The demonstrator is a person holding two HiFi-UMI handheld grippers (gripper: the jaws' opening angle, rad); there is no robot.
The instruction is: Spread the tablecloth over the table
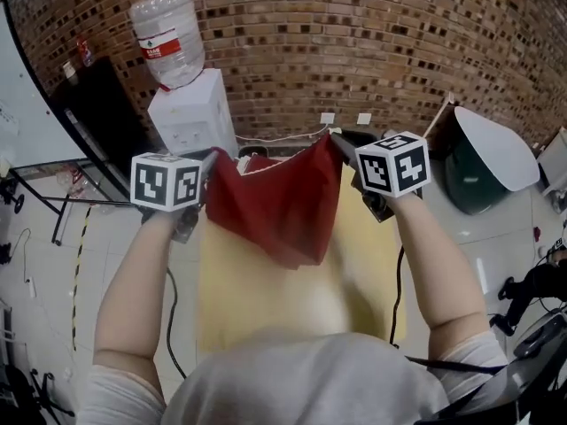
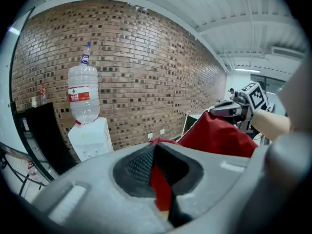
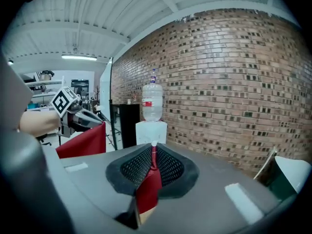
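Observation:
The red tablecloth (image 1: 282, 197) hangs in the air above the yellowish table (image 1: 368, 273), stretched between both grippers and sagging in the middle. My left gripper (image 1: 213, 159) is shut on the cloth's left top corner, and red fabric (image 2: 160, 179) shows pinched between its pads. My right gripper (image 1: 337, 140) is shut on the right top corner, with a red fold (image 3: 148, 182) between its pads. In the left gripper view the right gripper (image 2: 233, 109) holds up the cloth (image 2: 219, 135). In the right gripper view the left gripper (image 3: 80, 117) does the same with the cloth (image 3: 85, 140).
A white water dispenser (image 1: 190, 118) with a large bottle (image 1: 168, 34) stands behind the table against the brick wall. A black cabinet (image 1: 102, 113) is at the back left, and a bin with a white lid (image 1: 487, 153) at the right. Cables (image 1: 170, 317) run along the floor.

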